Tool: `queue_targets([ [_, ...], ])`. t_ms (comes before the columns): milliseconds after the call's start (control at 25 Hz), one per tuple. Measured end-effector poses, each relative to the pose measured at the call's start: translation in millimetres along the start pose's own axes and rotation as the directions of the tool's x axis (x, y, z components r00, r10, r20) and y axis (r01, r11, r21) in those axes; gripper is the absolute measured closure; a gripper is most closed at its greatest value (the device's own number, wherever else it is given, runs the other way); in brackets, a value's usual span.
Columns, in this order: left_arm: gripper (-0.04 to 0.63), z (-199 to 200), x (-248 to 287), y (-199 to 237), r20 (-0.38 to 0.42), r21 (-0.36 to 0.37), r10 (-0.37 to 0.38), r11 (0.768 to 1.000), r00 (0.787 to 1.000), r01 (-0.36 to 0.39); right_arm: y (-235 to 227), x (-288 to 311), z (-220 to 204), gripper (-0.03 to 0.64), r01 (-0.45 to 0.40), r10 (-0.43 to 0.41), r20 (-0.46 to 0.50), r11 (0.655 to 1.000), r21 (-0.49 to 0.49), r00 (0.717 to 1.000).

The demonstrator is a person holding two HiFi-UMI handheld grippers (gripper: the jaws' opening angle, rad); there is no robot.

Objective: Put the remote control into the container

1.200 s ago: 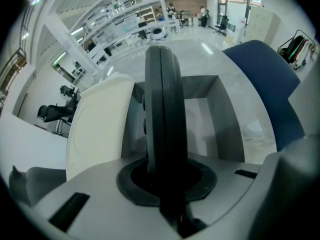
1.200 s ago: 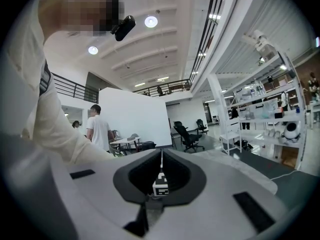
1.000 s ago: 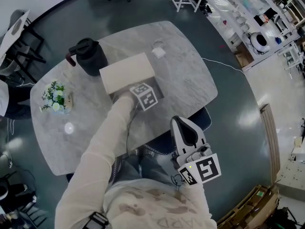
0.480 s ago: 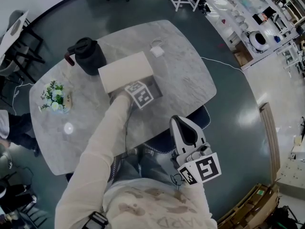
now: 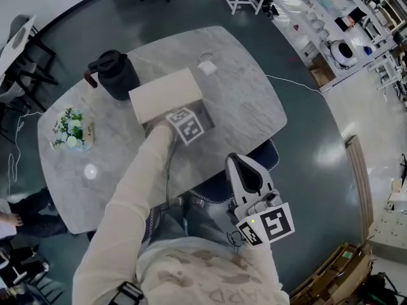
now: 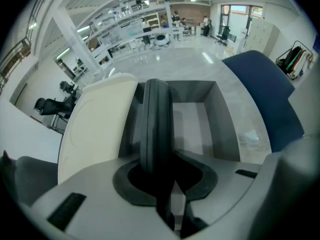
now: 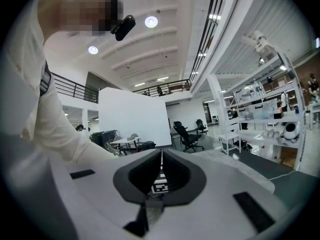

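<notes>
Grey-veined marble formed the rounded surface (image 5: 241, 107) over a dark, glossy floor in the head view. On it lay a cream slab-like lid (image 5: 166, 94) beside the matte grey container (image 5: 205, 114), with a black jug (image 5: 116, 75) just behind and a small bunch of white flowers (image 5: 71, 131) well off to the left. A small white block (image 5: 207, 67) trailed a thin cable past the far edge. The left tool (image 5: 180, 121), at the end of a pale sleeve (image 5: 140, 189), reached into the container. The right tool (image 5: 245, 170) sat low by the lap, off the surface. In the left gripper view the slim black remote control (image 6: 156, 129) stood on edge between the jaws, which were opening but lay close on its sides. Its far end was inside the square-walled container, the lid leaning at the left and a blue chair (image 6: 265, 99) beyond. In the right gripper view the jaws stood together with nothing between them.
</notes>
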State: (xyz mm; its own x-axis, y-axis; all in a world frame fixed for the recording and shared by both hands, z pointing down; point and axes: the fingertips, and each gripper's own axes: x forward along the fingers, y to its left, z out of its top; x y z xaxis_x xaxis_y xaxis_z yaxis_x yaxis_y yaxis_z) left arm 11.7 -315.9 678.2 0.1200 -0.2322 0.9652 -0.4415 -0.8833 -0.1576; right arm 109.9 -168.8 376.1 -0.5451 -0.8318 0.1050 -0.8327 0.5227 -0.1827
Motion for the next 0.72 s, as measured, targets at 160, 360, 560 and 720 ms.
queue_targets([
  [160, 0.523, -0.3, -1.0, 1.7, 0.007, -0.016, 0.001, 1.000, 1.000, -0.001, 0.6, 0.9, 0.1, 0.595, 0.000, 0.000, 0.000, 1.000, 0.001, 1.000],
  [360, 0.523, 0.2, 0.7, 0.4, 0.012, 0.029, 0.026, 0.999, 1.000, -0.026, 2.8, 3.3, -1.0, 0.595, -0.009, 0.009, 0.001, 1.000, -0.001, 1.000],
  [560, 0.522, 0.9, -1.1, -0.5, 0.043, 0.087, 0.039, 0.995, 0.998, -0.043, 4.7, 3.5, 0.1, 0.595, -0.014, 0.014, 0.001, 1.000, 0.000, 1.000],
  [720, 0.522, -2.0, -1.2, -1.8, 0.049, 0.017, -0.017, 1.000, 0.999, 0.017, 4.9, 4.6, -0.9, 0.595, -0.015, 0.015, -0.002, 1.000, 0.000, 1.000],
])
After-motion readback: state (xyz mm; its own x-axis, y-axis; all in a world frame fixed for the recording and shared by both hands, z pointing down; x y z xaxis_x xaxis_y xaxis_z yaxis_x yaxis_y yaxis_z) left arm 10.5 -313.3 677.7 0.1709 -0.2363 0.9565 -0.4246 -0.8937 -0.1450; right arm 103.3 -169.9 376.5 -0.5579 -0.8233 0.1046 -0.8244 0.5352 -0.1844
